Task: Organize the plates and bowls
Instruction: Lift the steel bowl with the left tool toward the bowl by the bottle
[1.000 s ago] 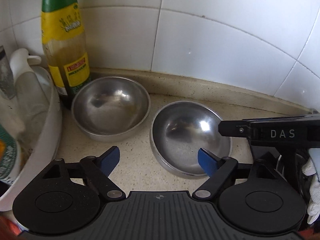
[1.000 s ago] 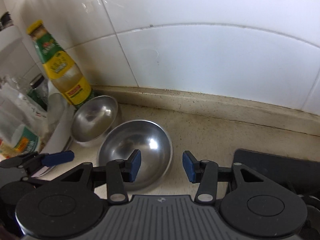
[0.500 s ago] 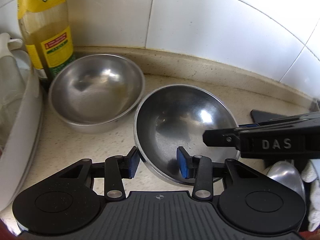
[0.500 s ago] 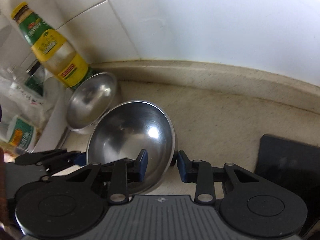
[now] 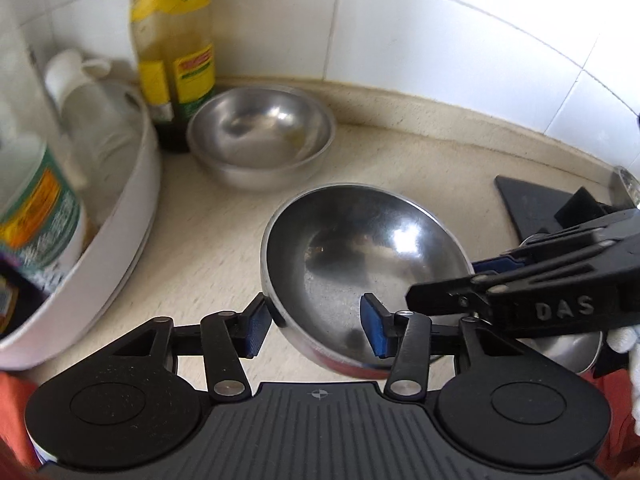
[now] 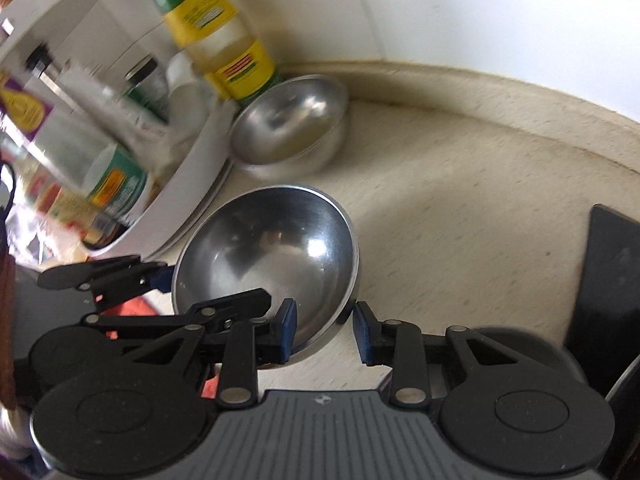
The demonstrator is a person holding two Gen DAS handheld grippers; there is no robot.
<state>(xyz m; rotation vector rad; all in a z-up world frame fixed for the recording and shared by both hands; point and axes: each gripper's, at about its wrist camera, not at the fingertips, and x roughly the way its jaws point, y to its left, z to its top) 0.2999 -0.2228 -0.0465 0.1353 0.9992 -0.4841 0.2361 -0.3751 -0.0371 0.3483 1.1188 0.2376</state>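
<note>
Reading "DAS", right gripper [image 5: 496,268] flanks bowl [image 5: 360,264].

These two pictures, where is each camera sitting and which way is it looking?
Left wrist: sits on the left gripper, facing the tiled wall; its fingers straddle the near bowl; the right gripper enters from the right.
Right wrist: sits on the right gripper, facing the wall and the corner clutter; its fingers straddle the same bowl's rim; the left gripper shows at left.
Shared: the near bowl, the far bowl and the yellow-labelled bottle.
</note>
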